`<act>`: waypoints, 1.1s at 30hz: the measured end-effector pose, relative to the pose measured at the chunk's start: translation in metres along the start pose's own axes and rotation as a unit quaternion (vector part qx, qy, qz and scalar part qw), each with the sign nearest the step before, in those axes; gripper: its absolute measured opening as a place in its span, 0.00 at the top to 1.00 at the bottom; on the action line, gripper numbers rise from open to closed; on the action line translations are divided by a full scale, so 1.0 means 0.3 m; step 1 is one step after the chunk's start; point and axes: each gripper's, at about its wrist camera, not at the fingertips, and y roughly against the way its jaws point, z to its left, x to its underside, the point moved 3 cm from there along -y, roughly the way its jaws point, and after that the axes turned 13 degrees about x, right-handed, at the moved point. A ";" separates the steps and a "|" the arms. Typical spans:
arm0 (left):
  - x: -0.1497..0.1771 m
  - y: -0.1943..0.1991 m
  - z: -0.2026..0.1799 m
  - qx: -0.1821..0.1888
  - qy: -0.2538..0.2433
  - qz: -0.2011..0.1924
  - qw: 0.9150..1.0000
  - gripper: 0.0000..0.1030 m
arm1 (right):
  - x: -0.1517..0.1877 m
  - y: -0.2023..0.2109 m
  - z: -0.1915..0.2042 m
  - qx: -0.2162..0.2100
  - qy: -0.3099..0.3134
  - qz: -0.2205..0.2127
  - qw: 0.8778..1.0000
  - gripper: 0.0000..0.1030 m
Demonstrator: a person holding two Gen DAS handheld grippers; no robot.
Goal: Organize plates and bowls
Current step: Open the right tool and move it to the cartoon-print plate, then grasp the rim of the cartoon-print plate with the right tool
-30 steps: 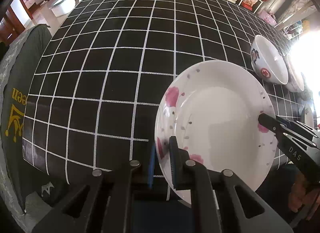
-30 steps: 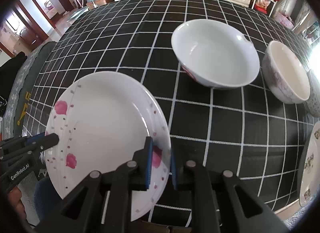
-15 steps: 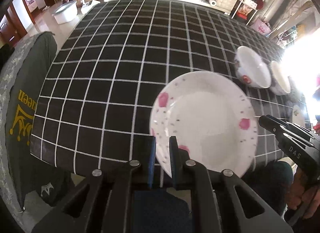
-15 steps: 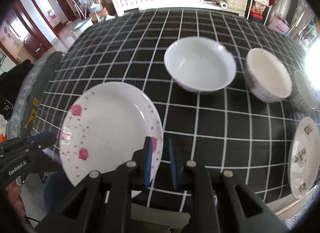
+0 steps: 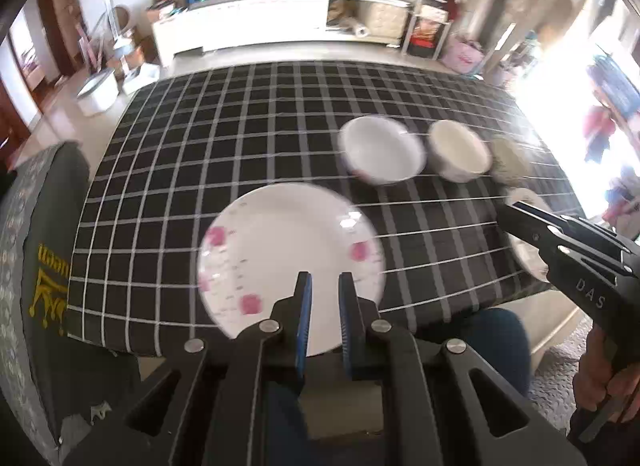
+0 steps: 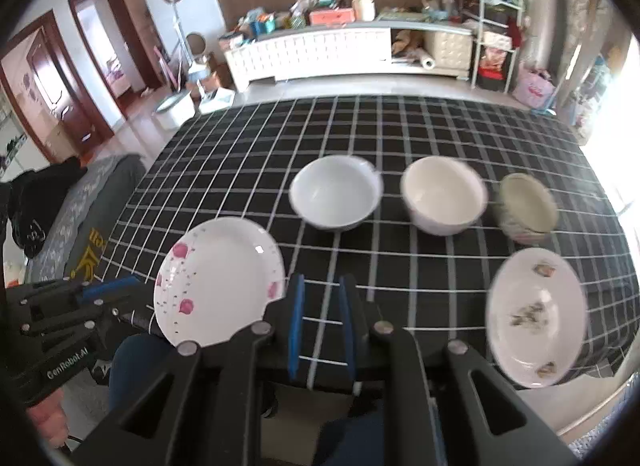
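Observation:
A white plate with pink flowers [image 5: 288, 262] lies on the black checked tablecloth near the front edge; it also shows in the right wrist view [image 6: 218, 280]. My left gripper [image 5: 323, 286] is open and empty, pulled back above the plate's near rim. My right gripper [image 6: 320, 286] is open and empty, just right of the plate. Three bowls stand in a row behind: a white one [image 6: 336, 197], a cream one [image 6: 442, 193] and a patterned one [image 6: 526, 207]. An oval plate with brown flowers [image 6: 536, 316] lies at the front right.
The black checked table [image 6: 400, 133] ends close to me. A grey covered chair [image 5: 36, 266] stands at the left. A white cabinet [image 6: 320, 53] and shelves stand beyond the table. The right gripper's body [image 5: 580, 262] shows in the left wrist view.
Both grippers let go of the pink-flowered plate and drew back and up. The plate now rests on the table. Both sets of jaws opened a little.

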 end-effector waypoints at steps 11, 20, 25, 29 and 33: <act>-0.058 -0.034 -0.322 0.037 -0.064 -0.011 0.997 0.89 | 0.046 0.074 -0.310 0.040 -0.060 -0.009 0.997 0.78; -0.106 -0.148 -0.488 0.063 -0.081 0.001 0.995 0.89 | 0.082 0.076 -0.528 0.077 -0.088 -0.004 0.993 0.65; -0.131 -0.213 -0.571 0.074 -0.100 0.017 0.992 0.89 | 0.094 0.056 -0.624 0.088 -0.111 0.001 0.990 0.64; -0.145 -0.279 -0.619 0.089 -0.106 0.035 0.990 0.88 | 0.111 0.012 -0.681 0.096 -0.121 0.016 0.988 0.63; -0.157 -0.353 -0.656 0.094 -0.112 0.054 0.988 0.88 | 0.127 -0.031 -0.734 0.102 -0.128 0.029 0.986 0.63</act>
